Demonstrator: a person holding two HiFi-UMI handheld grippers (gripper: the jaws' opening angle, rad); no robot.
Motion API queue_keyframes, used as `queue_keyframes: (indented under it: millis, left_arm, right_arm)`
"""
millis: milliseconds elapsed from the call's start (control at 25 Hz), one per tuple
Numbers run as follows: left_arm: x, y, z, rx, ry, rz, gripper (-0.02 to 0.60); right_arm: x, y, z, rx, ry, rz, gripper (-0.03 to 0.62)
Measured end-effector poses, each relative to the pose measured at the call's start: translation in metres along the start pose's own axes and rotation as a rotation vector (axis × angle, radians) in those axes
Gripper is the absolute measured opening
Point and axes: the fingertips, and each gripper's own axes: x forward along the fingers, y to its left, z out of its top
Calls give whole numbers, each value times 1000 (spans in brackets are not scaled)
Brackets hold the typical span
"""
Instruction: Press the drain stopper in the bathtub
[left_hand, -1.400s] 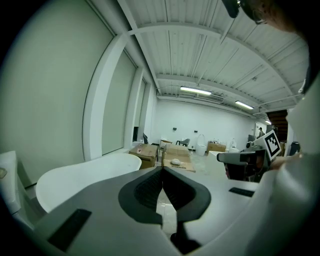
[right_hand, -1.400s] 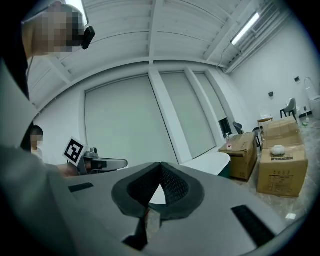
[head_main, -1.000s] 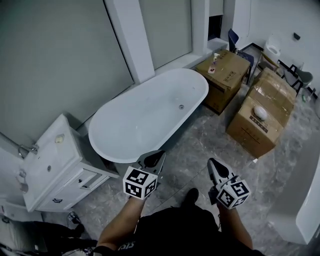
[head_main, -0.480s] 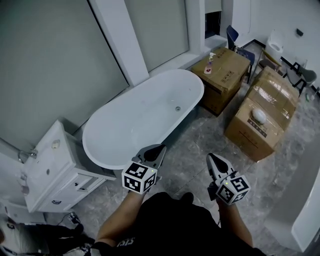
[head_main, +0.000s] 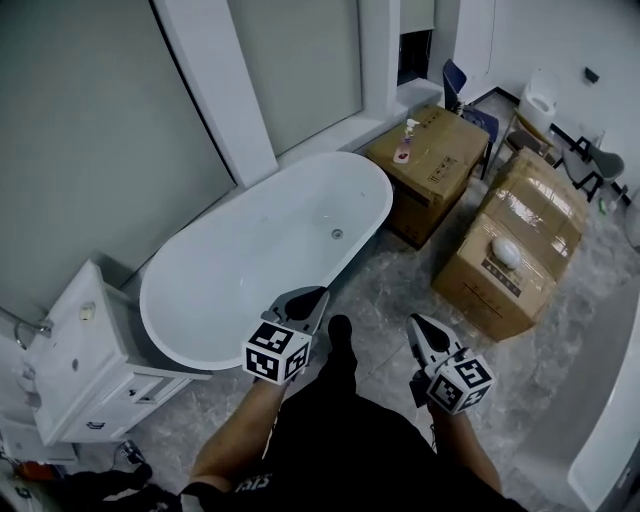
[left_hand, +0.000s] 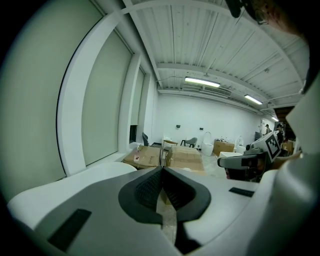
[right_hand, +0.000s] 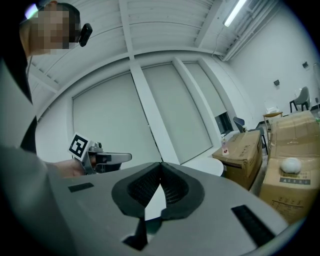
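Note:
The white oval bathtub (head_main: 230, 290) stands on the grey floor ahead and to the left, and its small round drain stopper (head_main: 337, 234) sits in the basin toward the far end. My left gripper (head_main: 313, 295) hovers over the tub's near rim, shut with nothing between its jaws. My right gripper (head_main: 417, 324) is held over the floor to the right of the tub, also shut and empty. In the left gripper view the jaws meet at the tips (left_hand: 161, 168). In the right gripper view the tips (right_hand: 161, 163) touch, with the tub's end (right_hand: 212, 165) beyond.
A white vanity cabinet (head_main: 60, 375) stands left of the tub. Two large cardboard boxes (head_main: 432, 160) (head_main: 510, 250) stand to the right of the tub's far end, with a small bottle (head_main: 405, 138) on the nearer one. A white pillar (head_main: 210, 90) rises behind the tub.
The person has stepped closer to the tub: it has slid left and down in the head view, and a foot now shows between the grippers. Both grippers stay shut.

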Motion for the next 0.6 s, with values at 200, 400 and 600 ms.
queue_keyframes:
  millis: [200,400,600]
  left_arm:
    - [75,63,16,-31,-16,1,17]
    - [150,145,41,-49,-8,5,17]
    - [212,222,70,-58,9,0,16]
  right_arm:
    - [74,-55,22,-18,30,-16,15]
    - [175,-106,55,-39,68,-17,15]
    - [274,-140,88,-71,131,12,15]
